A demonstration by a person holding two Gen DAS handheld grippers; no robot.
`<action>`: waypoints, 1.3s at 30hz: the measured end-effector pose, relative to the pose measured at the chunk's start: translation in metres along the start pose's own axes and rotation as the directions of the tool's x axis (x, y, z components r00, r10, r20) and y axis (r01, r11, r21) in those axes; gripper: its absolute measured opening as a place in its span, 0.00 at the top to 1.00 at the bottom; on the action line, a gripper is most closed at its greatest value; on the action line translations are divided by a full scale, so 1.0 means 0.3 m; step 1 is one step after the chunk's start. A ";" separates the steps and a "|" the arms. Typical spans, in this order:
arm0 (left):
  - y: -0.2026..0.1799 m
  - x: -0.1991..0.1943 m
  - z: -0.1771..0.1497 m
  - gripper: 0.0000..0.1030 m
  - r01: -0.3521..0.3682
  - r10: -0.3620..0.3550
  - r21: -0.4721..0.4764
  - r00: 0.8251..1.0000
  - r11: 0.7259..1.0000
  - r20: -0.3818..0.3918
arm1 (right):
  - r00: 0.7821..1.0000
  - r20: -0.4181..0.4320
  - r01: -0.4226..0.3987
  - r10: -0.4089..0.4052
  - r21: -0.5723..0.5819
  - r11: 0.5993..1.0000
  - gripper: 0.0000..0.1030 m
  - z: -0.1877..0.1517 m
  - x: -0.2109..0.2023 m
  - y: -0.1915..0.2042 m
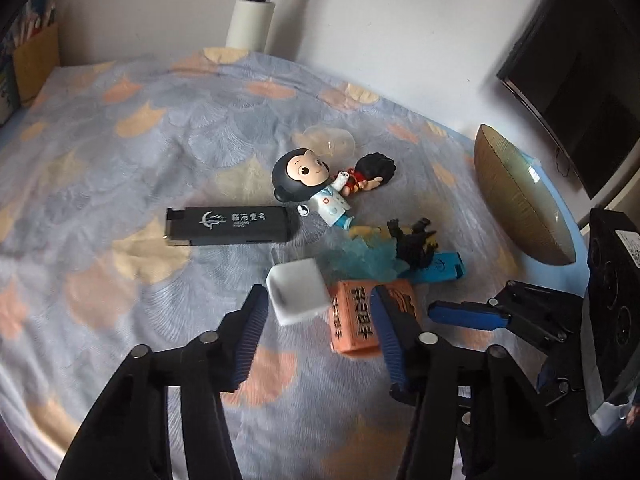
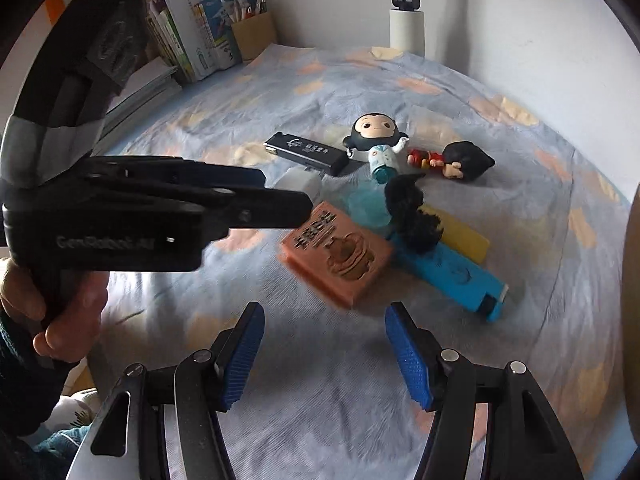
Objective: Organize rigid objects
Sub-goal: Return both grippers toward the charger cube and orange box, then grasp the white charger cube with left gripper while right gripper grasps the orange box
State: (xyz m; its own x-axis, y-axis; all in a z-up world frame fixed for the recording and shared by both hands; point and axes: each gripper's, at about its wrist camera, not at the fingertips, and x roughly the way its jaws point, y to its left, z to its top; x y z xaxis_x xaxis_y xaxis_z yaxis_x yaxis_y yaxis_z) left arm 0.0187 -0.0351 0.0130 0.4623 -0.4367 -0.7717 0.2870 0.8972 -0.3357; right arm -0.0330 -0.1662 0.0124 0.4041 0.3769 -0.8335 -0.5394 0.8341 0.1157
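Sorting barely begun: bowl (image 1: 520,196) empty, all items loose on cloth (image 1: 120,160). Left gripper (image 1: 320,320) spread wide over white cube (image 1: 296,292) and orange box (image 1: 356,320), grasping nothing. Right gripper (image 2: 324,352) likewise spread, empty. Count: three lighters (black (image 1: 232,226), blue (image 2: 448,276), yellow (image 2: 460,236)), two dolls (image 1: 312,188), one dark figure (image 1: 412,244)

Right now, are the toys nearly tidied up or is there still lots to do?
Lots left. Nothing looks sorted yet: the bowl shows nothing inside, and the black box, monkey figure, orange box and blue box lie jumbled on the cloth. The left gripper, open, is around the white cube. The right gripper is open, holding nothing.
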 end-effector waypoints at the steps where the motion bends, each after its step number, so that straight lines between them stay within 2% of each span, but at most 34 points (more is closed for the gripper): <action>1: 0.004 0.008 0.003 0.54 0.006 -0.006 -0.005 1.000 1.000 0.000 | 1.000 0.002 0.005 -0.005 -0.002 1.000 0.40 0.004 0.010 -0.009; 5: 0.013 0.026 0.005 0.54 -0.014 0.014 0.001 1.000 1.000 -0.007 | 1.000 0.024 0.017 -0.017 -0.001 1.000 0.40 0.031 0.029 -0.039; 9: 0.057 0.005 -0.003 0.54 -0.033 0.034 -0.025 0.999 0.999 0.008 | 0.999 0.027 -0.021 0.021 -0.016 1.000 0.40 0.063 0.046 -0.052; 11: 0.079 0.002 0.000 0.54 -0.021 0.021 -0.045 1.000 0.999 0.007 | 0.999 0.021 -0.035 0.036 -0.048 0.998 0.40 0.079 0.064 -0.037; 15: 0.075 0.004 0.003 0.55 0.037 -0.037 -0.046 0.999 0.998 -0.003 | 1.000 0.016 0.004 -0.002 -0.126 0.992 0.40 0.104 0.099 0.012; 21: 0.030 0.029 0.011 0.56 0.006 -0.006 -0.010 1.000 1.000 0.000 | 1.000 0.018 0.013 -0.011 -0.141 0.990 0.40 0.118 0.109 0.017; 24: 0.054 0.009 0.007 0.74 0.017 -0.017 -0.040 1.000 0.999 0.019 | 0.999 0.026 0.031 -0.027 -0.148 0.988 0.49 0.110 0.106 0.030; 28: 0.089 -0.041 -0.026 0.76 0.002 0.001 -0.075 0.999 0.997 0.042 | 0.999 0.033 0.009 -0.005 -0.130 0.991 0.58 0.068 0.076 0.051; 35: 0.140 -0.159 -0.189 0.76 0.001 0.007 -0.128 0.998 0.992 0.063 | 0.999 0.033 -0.002 0.004 -0.070 0.998 0.58 -0.102 -0.022 0.121; 39: 0.134 -0.204 -0.274 0.75 0.030 -0.020 -0.135 0.997 0.990 0.075 | 0.999 0.047 -0.003 0.005 -0.044 0.999 0.59 -0.193 -0.102 0.141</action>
State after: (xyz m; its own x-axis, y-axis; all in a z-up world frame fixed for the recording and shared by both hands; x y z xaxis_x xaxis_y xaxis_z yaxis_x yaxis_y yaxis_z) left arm -0.0669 0.0330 0.0024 0.5177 -0.4586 -0.7223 0.1854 0.8843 -0.4286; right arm -0.1110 -0.1658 0.0115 0.4359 0.3998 -0.8063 -0.5725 0.8145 0.0944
